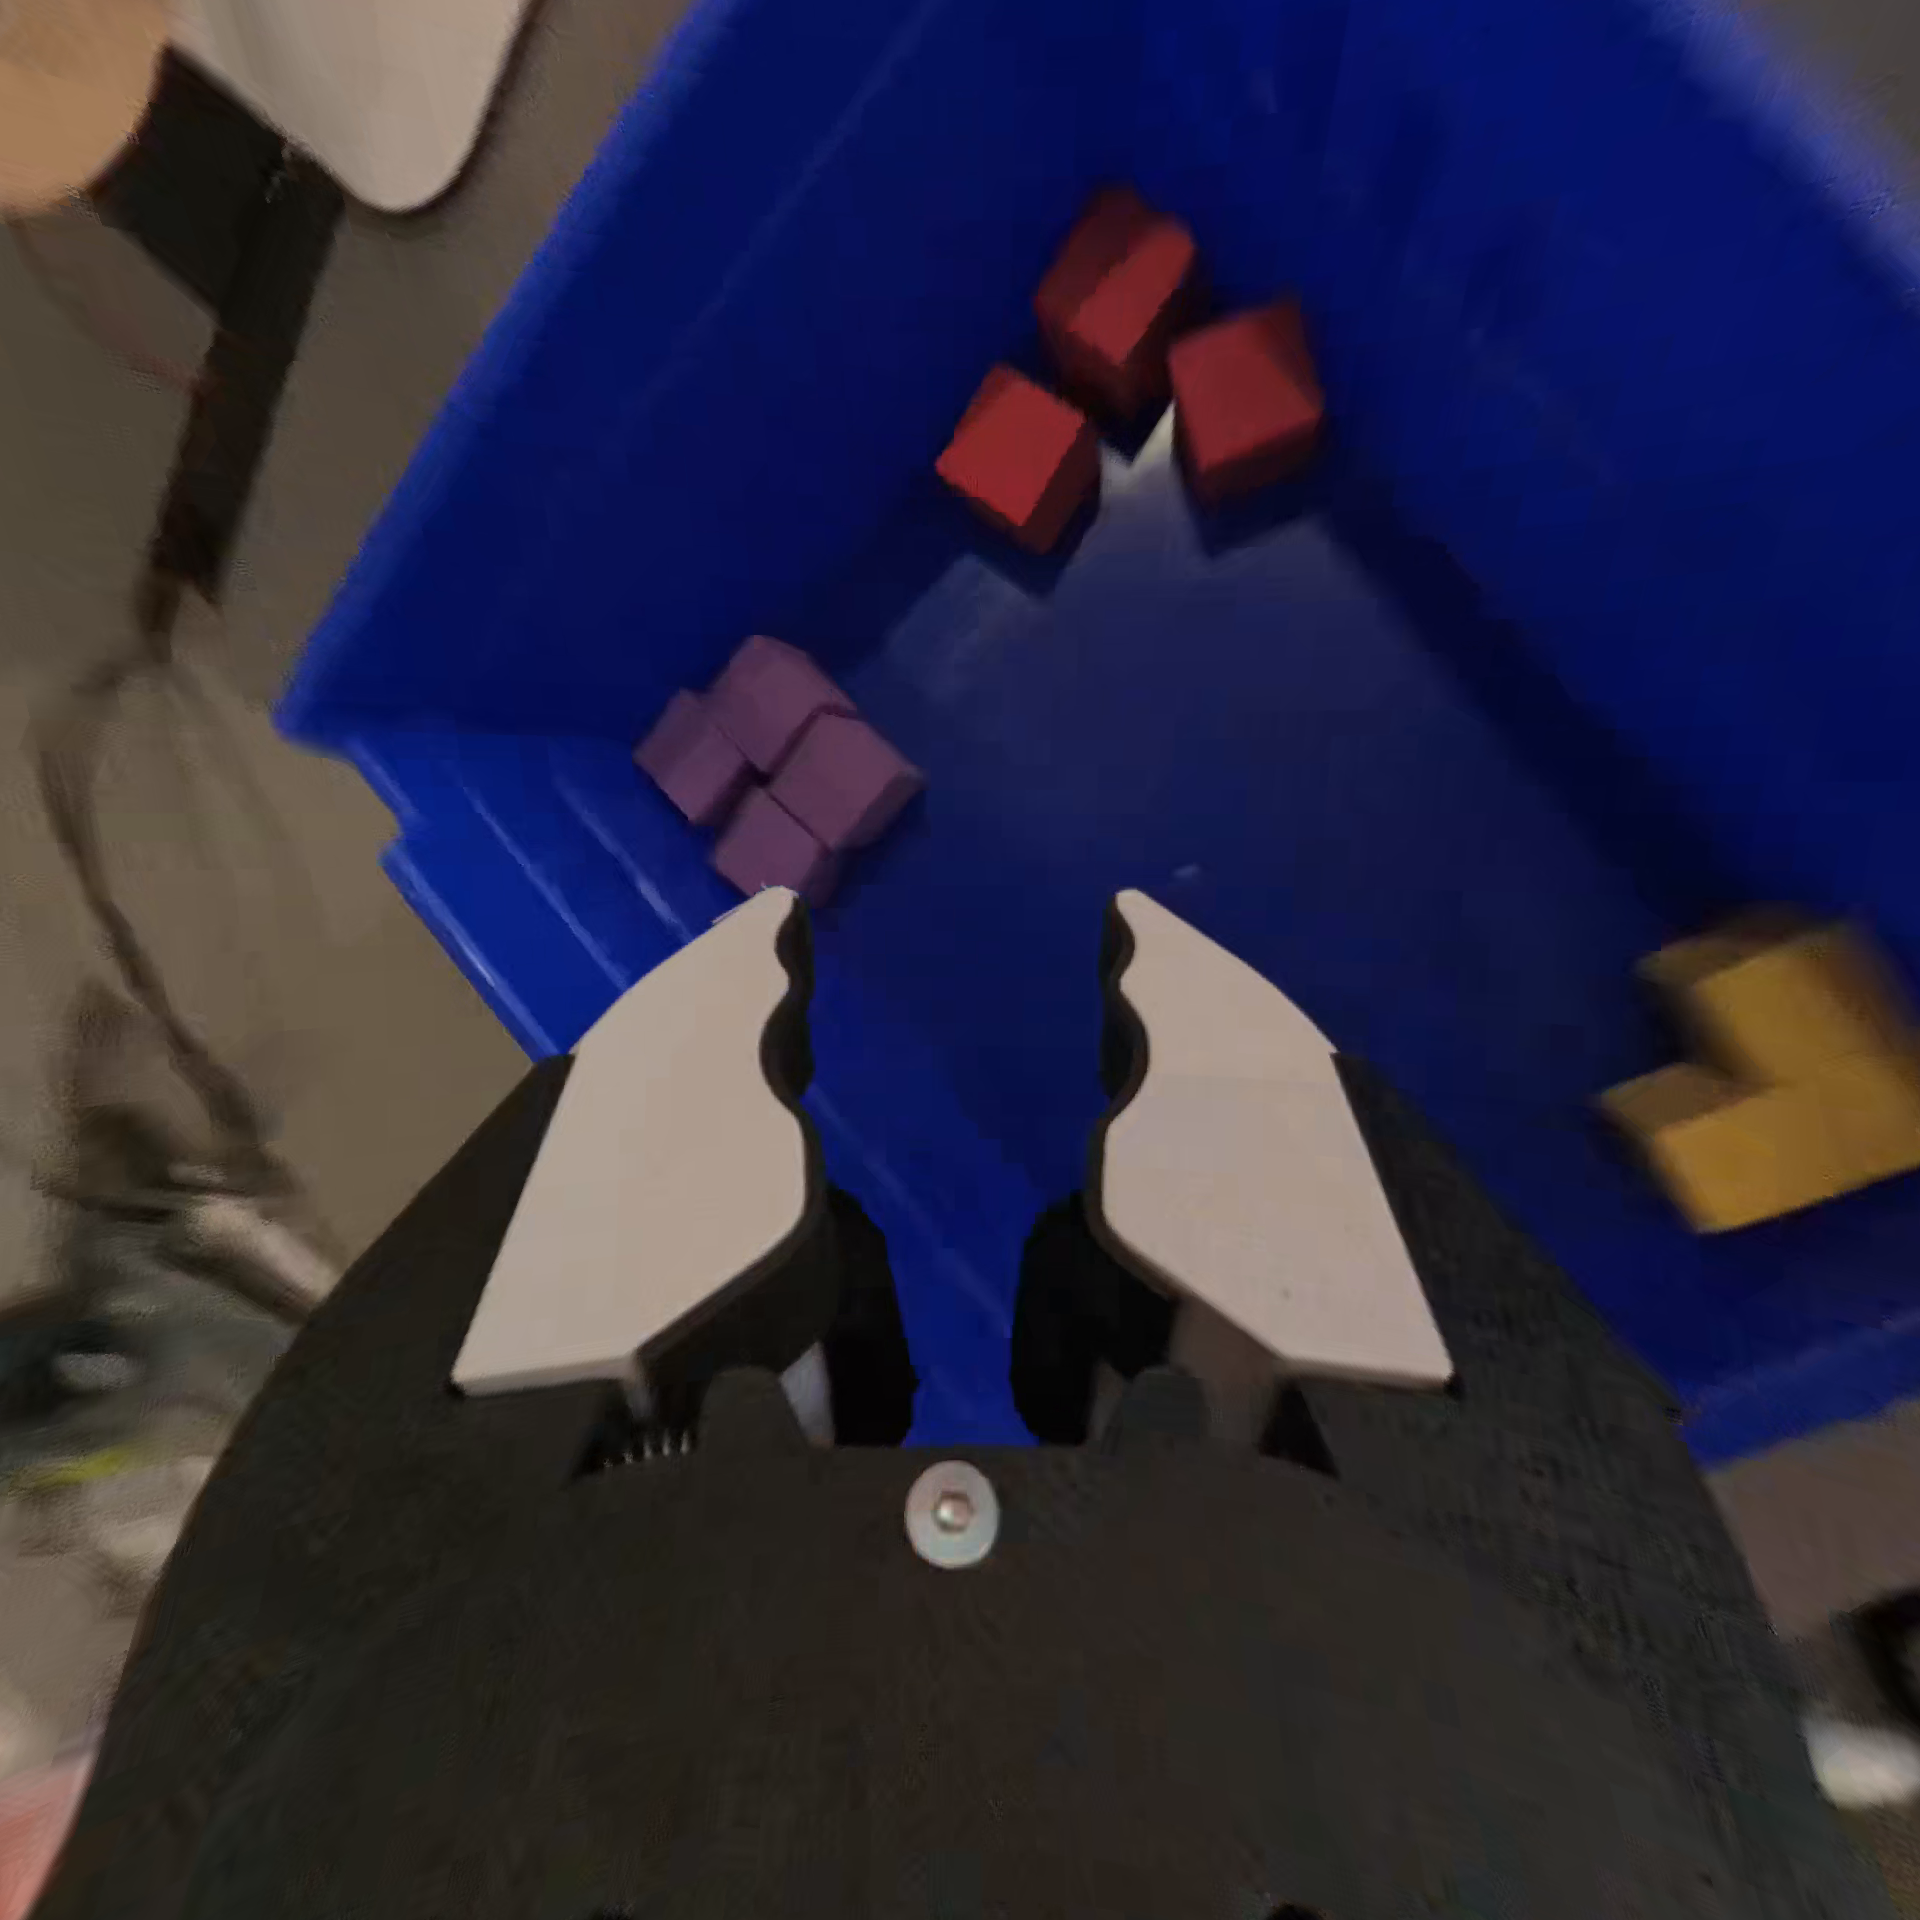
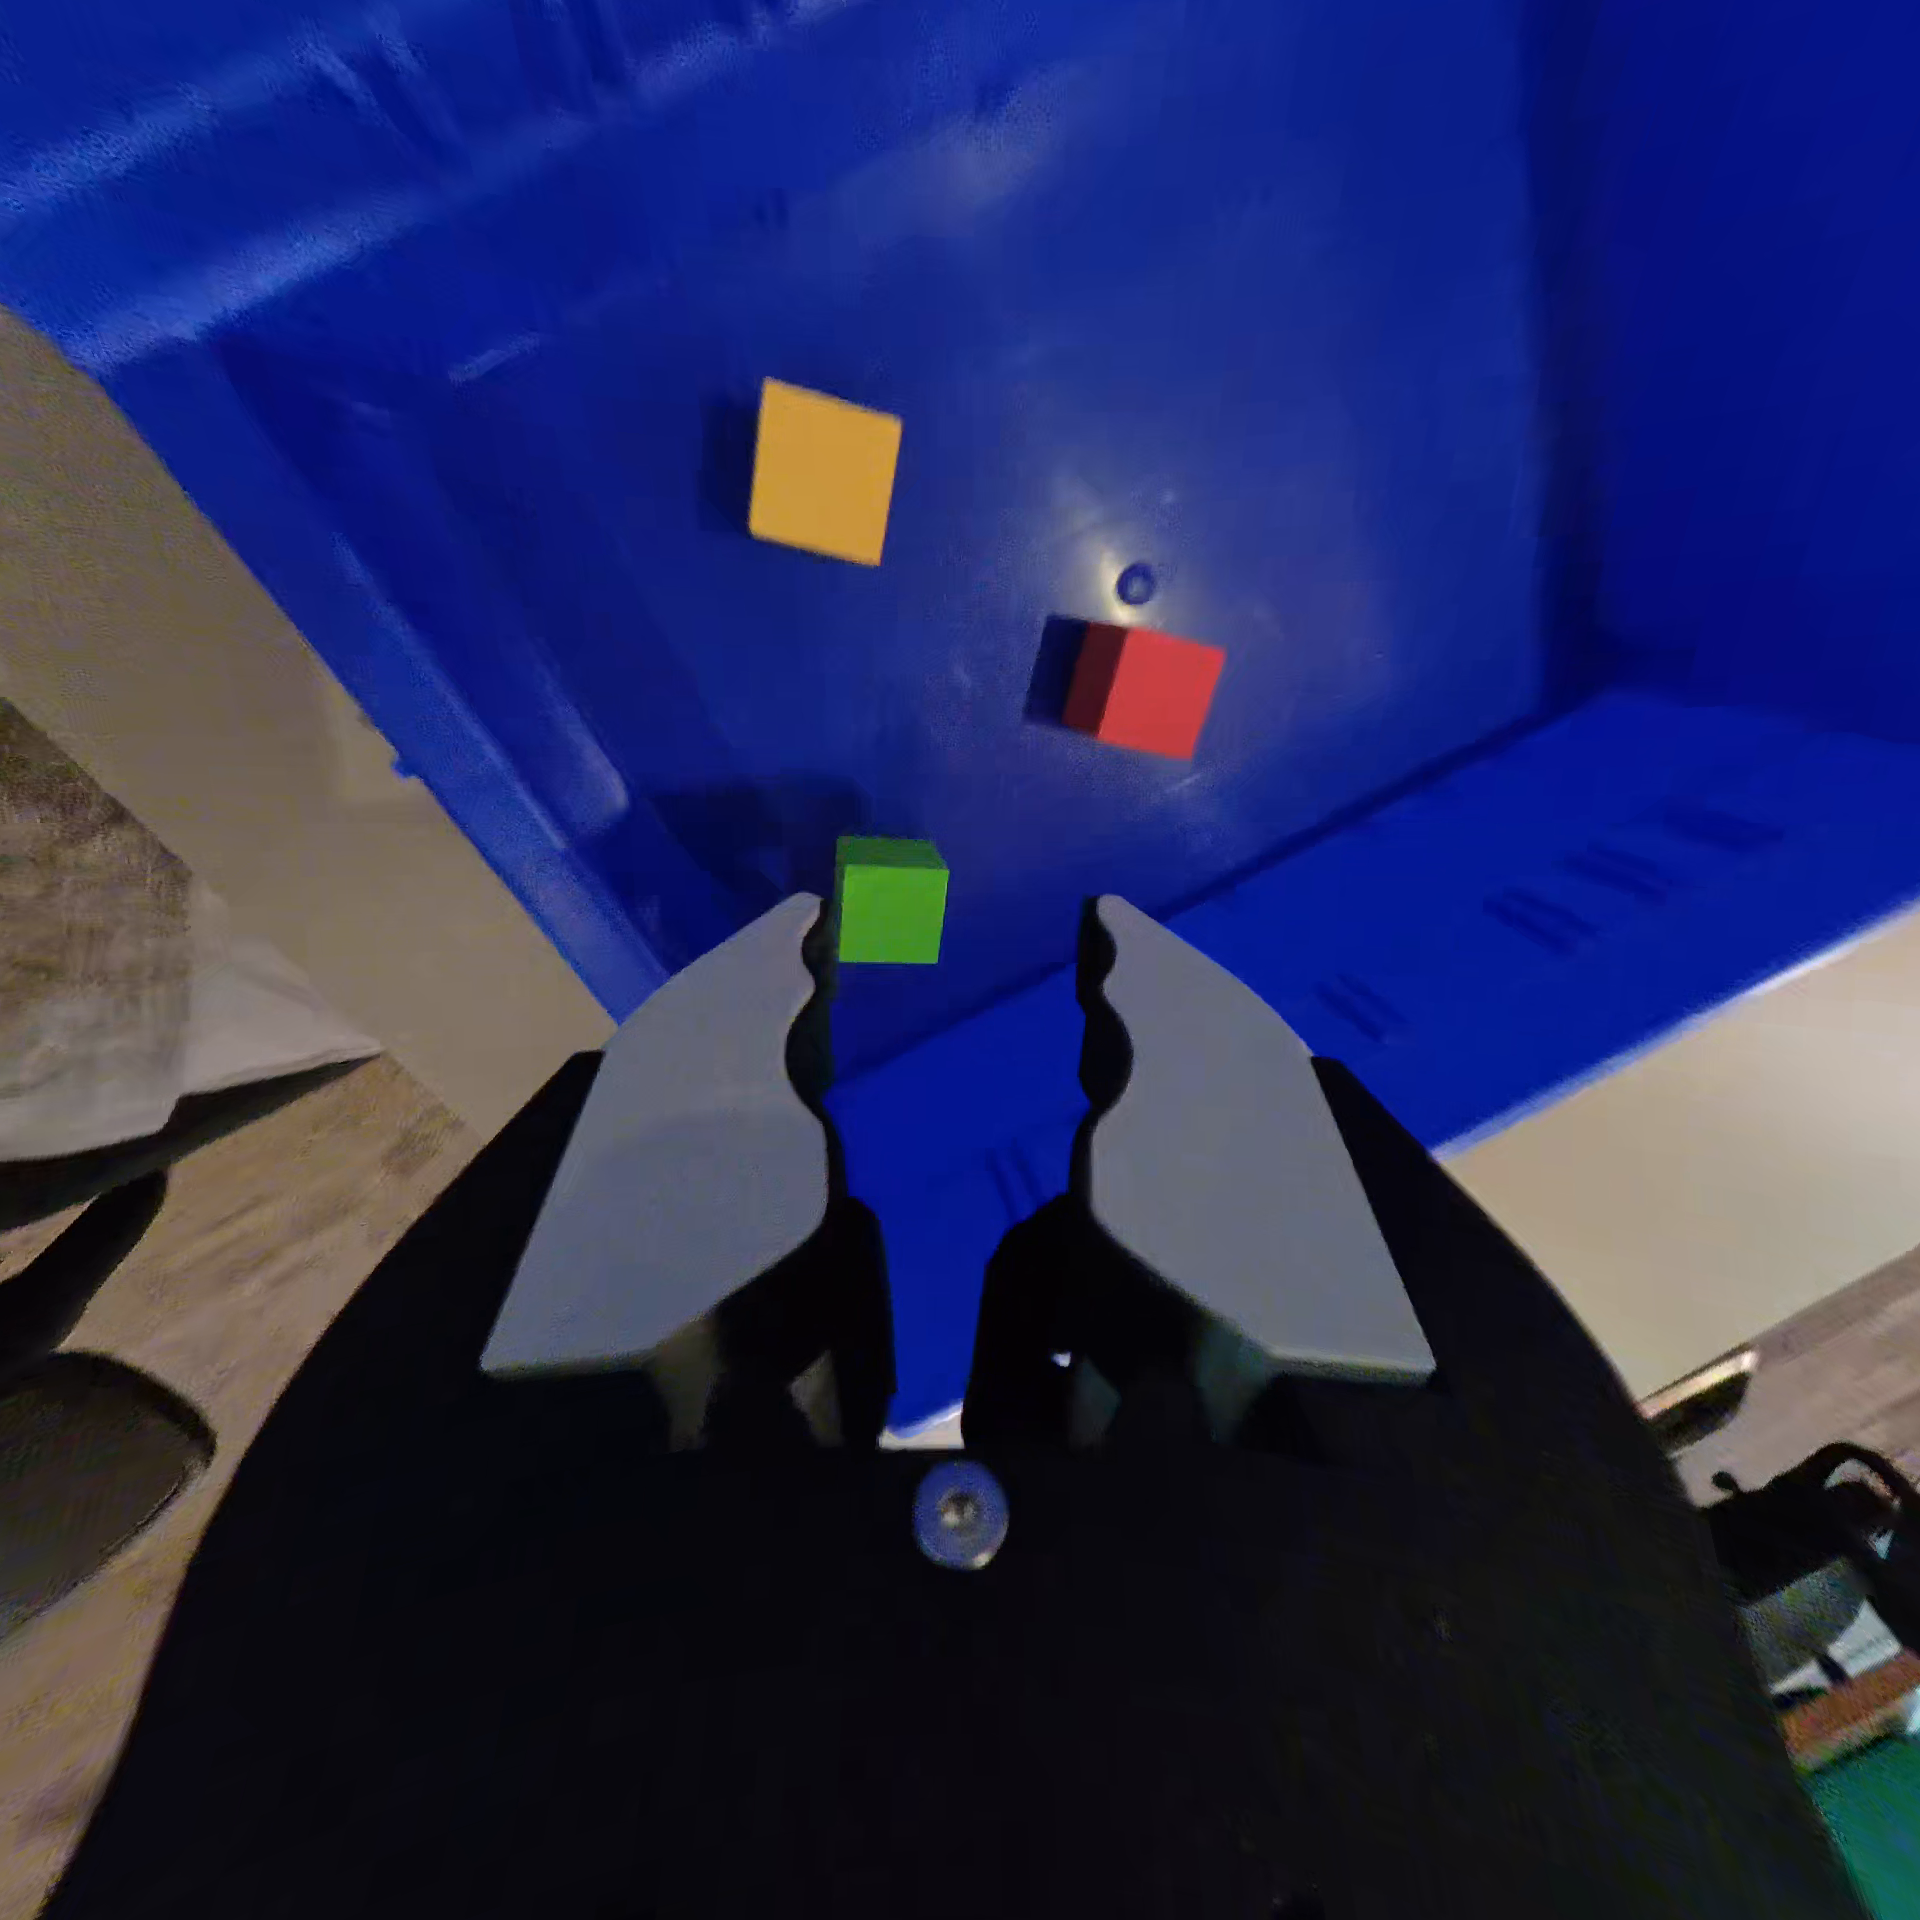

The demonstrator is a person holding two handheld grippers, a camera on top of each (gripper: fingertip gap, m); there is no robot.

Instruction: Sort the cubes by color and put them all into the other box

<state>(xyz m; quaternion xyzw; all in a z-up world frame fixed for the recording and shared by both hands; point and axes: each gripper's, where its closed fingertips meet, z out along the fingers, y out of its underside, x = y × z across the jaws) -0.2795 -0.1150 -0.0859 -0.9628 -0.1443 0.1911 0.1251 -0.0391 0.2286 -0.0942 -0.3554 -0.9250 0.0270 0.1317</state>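
The left tool [image 1: 951, 909] hangs empty with its jaws wide over a blue bin [image 1: 623, 416], its tip nearest the purple block [image 1: 779, 769]; red blocks [image 1: 1122, 364] lie beyond, a yellow block [image 1: 1766, 1070] to the right. The right tool [image 2: 945, 914], jaws likewise wide and empty, hovers over another blue bin [image 2: 1351, 312]; a green cube [image 2: 891, 902] sits just beside its left finger, with an orange cube [image 2: 824, 473] and a red cube [image 2: 1143, 686] farther in.

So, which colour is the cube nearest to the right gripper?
Green: the cube sits just past the right gripper, clearest in the right wrist view.

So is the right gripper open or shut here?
Open. In the right wrist view the right gripper has its jaws apart with blue bin floor visible between them; the green cube sits beyond, ungripped.
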